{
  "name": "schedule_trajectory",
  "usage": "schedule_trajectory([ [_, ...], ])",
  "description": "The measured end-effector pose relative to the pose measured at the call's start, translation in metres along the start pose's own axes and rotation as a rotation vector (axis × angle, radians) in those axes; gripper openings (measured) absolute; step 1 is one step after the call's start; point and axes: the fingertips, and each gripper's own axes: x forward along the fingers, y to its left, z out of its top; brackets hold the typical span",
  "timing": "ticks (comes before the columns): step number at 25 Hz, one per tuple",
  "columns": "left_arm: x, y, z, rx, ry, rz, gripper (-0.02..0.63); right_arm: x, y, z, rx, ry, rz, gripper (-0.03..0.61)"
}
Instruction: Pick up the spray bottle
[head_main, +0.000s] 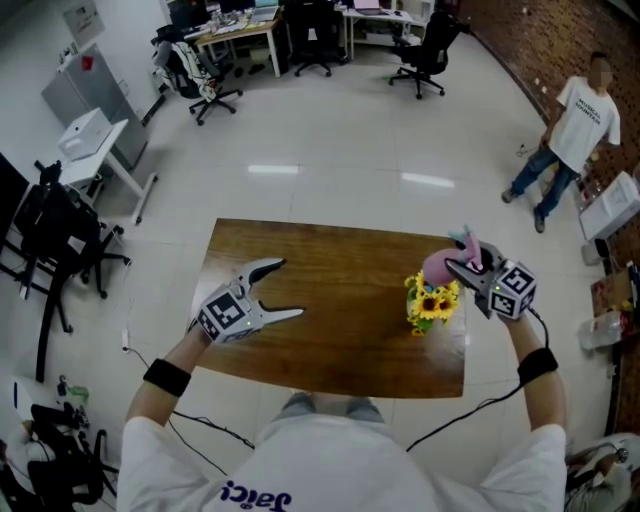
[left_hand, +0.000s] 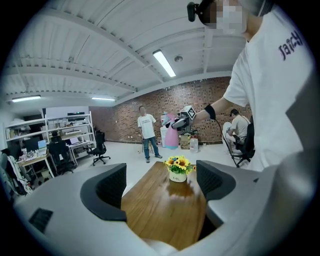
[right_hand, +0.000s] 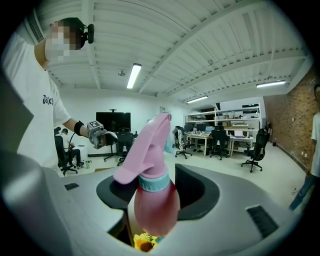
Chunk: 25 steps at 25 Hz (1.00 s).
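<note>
Right claw (head_main: 457, 266): jaws nearly closed, clamped on body of pink spray bottle (right_hand: 155, 204). Bottle upright, teal collar and pink trigger head above my jaws, held over right end of wooden table (head_main: 330, 262). Sunflower pot (head_main: 430, 304) just below bottle. Left claw (head_main: 289, 288): jaws wide apart, nothing between them, over table's left part.

R gripper (right_hand: 152, 200) clamped on pink spray bottle (right_hand: 156, 197), bottle upright; sunflowers (right_hand: 145, 242) just below bottle; L gripper (right_hand: 97, 135) far left.
</note>
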Motion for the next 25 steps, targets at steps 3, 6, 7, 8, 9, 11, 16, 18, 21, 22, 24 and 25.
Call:
schedule_trajectory([
  [3,-0.006,-0.003,-0.006,0.006,0.004,0.017,0.451,0.002,0.012,-0.002,0.005,-0.003,-0.013,0.229],
  [6,-0.013,-0.001,-0.011,-0.011,-0.008,0.052,0.451,0.009,0.026,-0.003,0.010,-0.016,-0.020,0.229],
  [7,-0.015,0.000,-0.012,-0.019,-0.011,0.065,0.451,0.011,0.031,-0.003,0.011,-0.021,-0.020,0.229],
  [8,-0.017,0.001,-0.015,-0.027,-0.016,0.078,0.451,0.014,0.036,-0.003,0.013,-0.024,-0.019,0.229],
  [9,-0.018,0.003,-0.017,-0.036,-0.021,0.090,0.451,0.017,0.041,-0.003,0.014,-0.028,-0.019,0.229],
  [11,-0.021,0.004,-0.022,-0.056,-0.033,0.112,0.451,0.023,0.049,-0.005,0.022,-0.039,-0.018,0.229],
  [16,-0.025,0.004,-0.031,-0.102,-0.063,0.160,0.451,0.032,0.064,-0.009,0.051,-0.078,-0.017,0.229],
  [18,-0.026,0.004,-0.034,-0.114,-0.068,0.177,0.451,0.033,0.069,-0.007,0.071,-0.109,-0.010,0.229],
  [21,-0.029,0.005,-0.041,-0.128,-0.068,0.201,0.451,0.039,0.076,-0.008,0.087,-0.125,-0.013,0.229],
  [22,-0.030,0.005,-0.044,-0.134,-0.066,0.212,0.451,0.042,0.079,-0.009,0.094,-0.126,-0.014,0.229],
  [24,-0.034,0.009,-0.052,-0.146,-0.060,0.242,0.445,0.047,0.083,-0.012,0.114,-0.129,-0.017,0.229],
  [25,-0.037,0.011,-0.053,-0.155,-0.060,0.260,0.437,0.050,0.085,-0.014,0.124,-0.133,-0.023,0.229],
])
